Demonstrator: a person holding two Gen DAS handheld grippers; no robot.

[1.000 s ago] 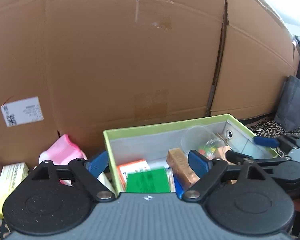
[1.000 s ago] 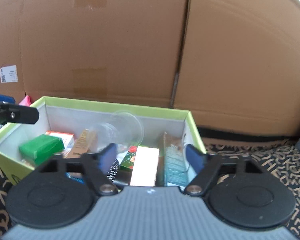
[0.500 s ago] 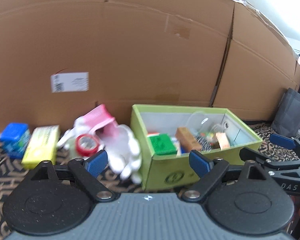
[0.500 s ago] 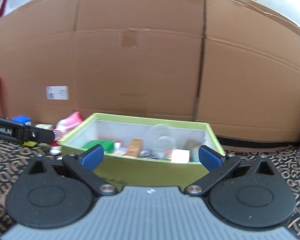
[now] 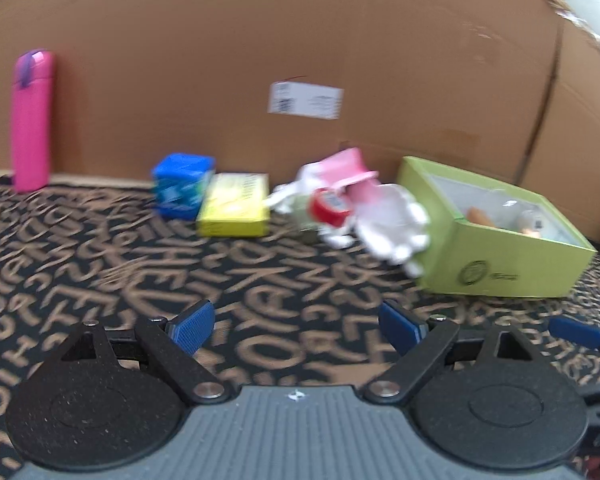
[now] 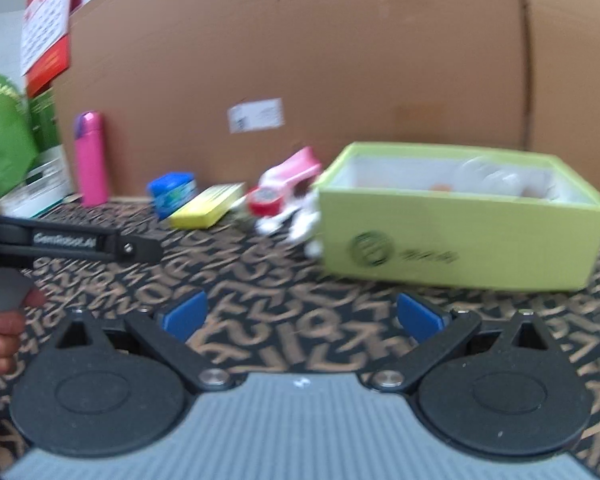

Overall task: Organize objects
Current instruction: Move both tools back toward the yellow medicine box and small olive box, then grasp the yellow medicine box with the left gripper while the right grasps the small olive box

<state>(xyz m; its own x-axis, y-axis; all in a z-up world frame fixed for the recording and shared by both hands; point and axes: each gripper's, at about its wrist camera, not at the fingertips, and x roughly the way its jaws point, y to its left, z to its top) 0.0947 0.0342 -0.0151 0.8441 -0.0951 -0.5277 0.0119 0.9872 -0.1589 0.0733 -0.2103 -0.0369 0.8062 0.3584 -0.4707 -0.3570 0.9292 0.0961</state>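
Note:
A lime green box [image 5: 496, 268] [image 6: 452, 240] with several small items inside sits at the right of a patterned cloth. To its left lie a white glove [image 5: 396, 224], a pink-and-white item [image 5: 350, 174] [image 6: 294, 170], a red tape roll [image 5: 328, 206] [image 6: 265, 200], a yellow box [image 5: 236, 208] [image 6: 206, 206] and a blue box [image 5: 182, 184] [image 6: 172, 192]. My left gripper [image 5: 296, 324] hangs open and empty over bare cloth, well short of them. My right gripper [image 6: 300, 314] is open and empty in front of the green box.
A tall cardboard wall [image 5: 300, 60] closes the back. A pink bottle [image 5: 32, 120] [image 6: 90, 158] stands upright at the far left against it. Green packages [image 6: 8, 148] lean at the left edge. The left tool and a hand [image 6: 4, 332] show at the right wrist view's left.
Both grippers have pulled back from over the green box, which now looks smaller and further right. The right jaws spread wider. More of the cloth and the loose items has come into view.

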